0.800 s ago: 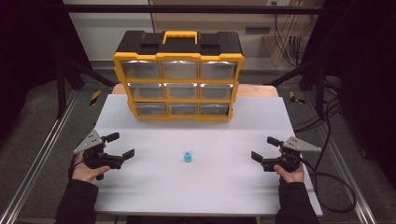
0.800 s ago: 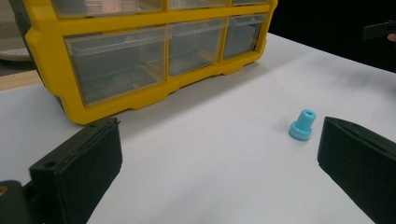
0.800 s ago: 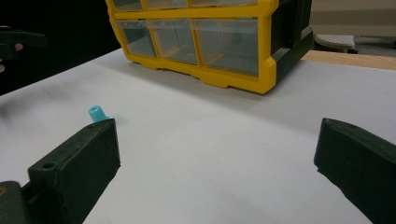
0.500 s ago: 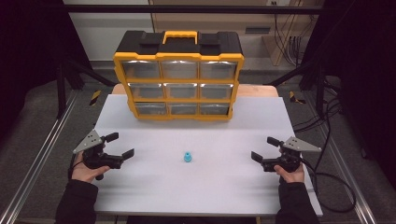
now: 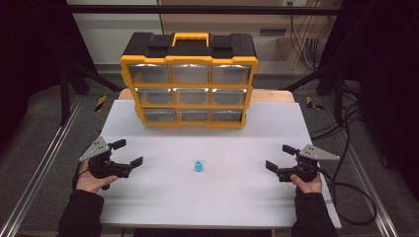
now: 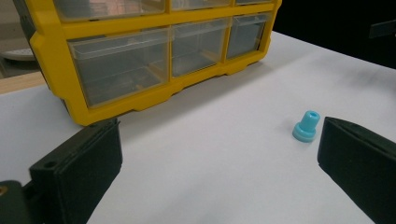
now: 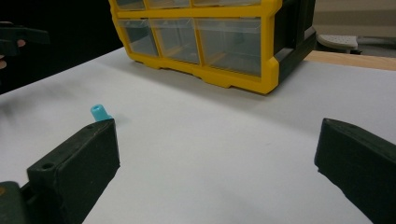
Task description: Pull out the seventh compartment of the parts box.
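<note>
A small light-blue plastic piece [image 5: 198, 166] stands upright on the white table [image 5: 237, 197] midway between my hands. In the left gripper view the blue piece [image 6: 306, 126] sits just ahead of the right-hand jaw; in the right gripper view the blue piece [image 7: 100, 112] peeks over the left-hand jaw. My left gripper [image 5: 127, 153] rests at the table's left, jaws wide open and empty. My right gripper [image 5: 280, 158] rests at the table's right, also open and empty. Both point toward the middle.
A yellow and black drawer organiser [image 5: 190, 79] with several clear drawers stands at the back of the table; the organiser [image 6: 149, 51] also fills the far part of both gripper views [image 7: 210, 37]. Cables [image 5: 353, 192] trail off the right edge.
</note>
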The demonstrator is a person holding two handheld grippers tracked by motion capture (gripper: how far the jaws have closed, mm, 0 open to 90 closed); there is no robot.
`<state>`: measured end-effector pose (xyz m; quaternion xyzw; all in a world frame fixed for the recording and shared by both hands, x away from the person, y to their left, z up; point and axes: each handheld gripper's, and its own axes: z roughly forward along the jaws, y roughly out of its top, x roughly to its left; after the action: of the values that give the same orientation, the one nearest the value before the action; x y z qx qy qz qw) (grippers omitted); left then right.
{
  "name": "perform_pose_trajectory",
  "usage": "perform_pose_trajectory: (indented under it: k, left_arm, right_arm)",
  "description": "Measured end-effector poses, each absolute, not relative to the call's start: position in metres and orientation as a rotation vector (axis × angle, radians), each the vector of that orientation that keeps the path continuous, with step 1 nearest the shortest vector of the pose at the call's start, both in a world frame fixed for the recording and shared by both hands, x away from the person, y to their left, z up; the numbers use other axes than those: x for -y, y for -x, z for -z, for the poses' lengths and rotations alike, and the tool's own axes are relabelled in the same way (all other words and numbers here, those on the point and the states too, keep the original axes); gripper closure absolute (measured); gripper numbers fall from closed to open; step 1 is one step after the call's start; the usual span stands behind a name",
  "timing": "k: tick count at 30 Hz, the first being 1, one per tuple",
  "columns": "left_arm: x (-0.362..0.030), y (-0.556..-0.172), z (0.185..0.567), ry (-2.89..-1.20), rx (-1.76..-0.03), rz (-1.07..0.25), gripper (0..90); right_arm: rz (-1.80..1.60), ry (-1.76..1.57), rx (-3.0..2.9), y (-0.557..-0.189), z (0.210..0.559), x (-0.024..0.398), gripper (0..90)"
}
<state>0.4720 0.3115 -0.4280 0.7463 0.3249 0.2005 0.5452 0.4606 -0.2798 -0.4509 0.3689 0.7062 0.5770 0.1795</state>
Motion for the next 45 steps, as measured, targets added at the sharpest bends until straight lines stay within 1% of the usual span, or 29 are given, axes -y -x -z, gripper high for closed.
perform_pose_trajectory:
  k: [19, 20, 23, 27, 45]
  left_arm:
    - [-0.297, -0.478, 0.416, -1.817, -0.738, -0.511, 0.0]
    - [-0.297, -0.479, 0.413, -1.84, -0.726, -0.533, 0.0]
    - [-0.296, -0.479, 0.409, -1.822, -0.723, -0.534, 0.0]
    - [-0.294, -0.48, 0.405, -1.837, -0.702, -0.546, 0.0]
    - [-0.285, -0.493, 0.389, -1.907, -0.661, -0.593, 0.0]
  right_arm:
    - [-1.632, -1.047, -2.002, -0.46, 0.451, 0.28, 0.6]
    - [-1.633, -1.046, -2.002, -0.46, 0.451, 0.28, 0.6]
    - [-1.631, -1.044, -2.004, -0.46, 0.451, 0.28, 0.6]
    - [-1.625, -1.038, -2.004, -0.461, 0.451, 0.28, 0.6]
    - [-1.621, -1.04, -2.009, -0.461, 0.451, 0.28, 0.6]
